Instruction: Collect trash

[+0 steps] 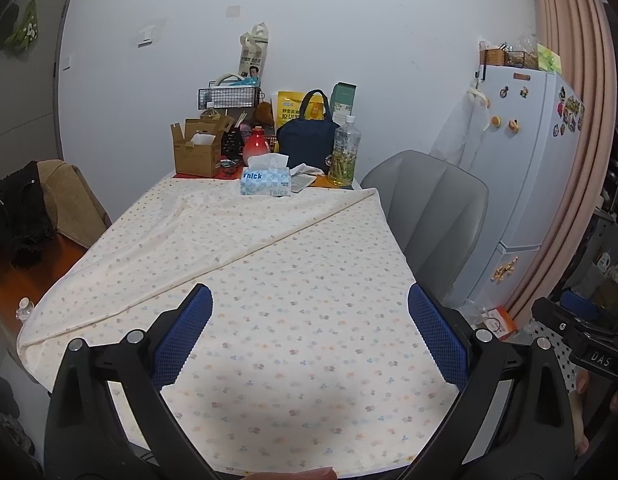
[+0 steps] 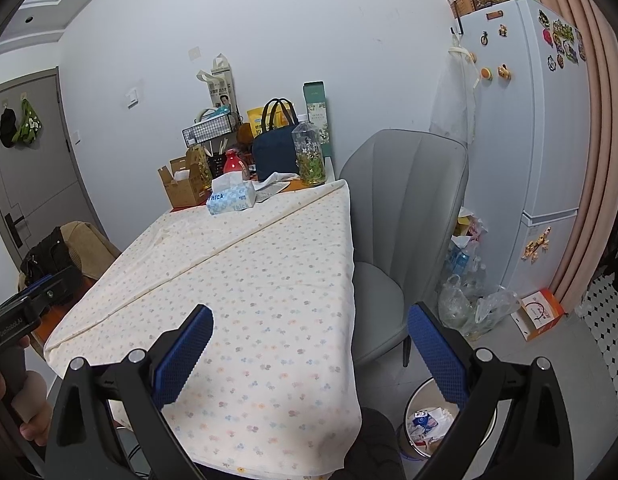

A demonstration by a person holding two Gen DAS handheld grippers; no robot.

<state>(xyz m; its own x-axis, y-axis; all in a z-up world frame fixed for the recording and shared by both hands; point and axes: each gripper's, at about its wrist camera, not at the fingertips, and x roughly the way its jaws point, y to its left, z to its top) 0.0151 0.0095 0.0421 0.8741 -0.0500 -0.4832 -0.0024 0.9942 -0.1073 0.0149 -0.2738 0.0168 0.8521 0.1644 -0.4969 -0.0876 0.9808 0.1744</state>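
My left gripper point(image 1: 309, 336) is open and empty, held above the near part of a table covered by a flower-print cloth point(image 1: 269, 280). My right gripper point(image 2: 309, 352) is open and empty, over the table's near right corner point(image 2: 337, 400). A round trash bin point(image 2: 433, 420) with paper and wrappers inside stands on the floor below the right gripper's right finger. Crumpled white paper point(image 1: 305, 170) lies at the far end of the table beside a blue tissue box point(image 1: 265, 182); the box also shows in the right wrist view point(image 2: 231, 200). The left gripper's handle point(image 2: 13, 320) shows at the left edge.
The far table end holds a cardboard box point(image 1: 195, 148), a red bottle point(image 1: 255, 142), a navy bag point(image 1: 305, 132) and a clear bottle point(image 1: 344, 152). A grey chair point(image 2: 397, 216) stands right of the table. Plastic bags and bottles point(image 2: 469, 280) and an orange box point(image 2: 539, 314) lie by the fridge point(image 2: 529, 120).
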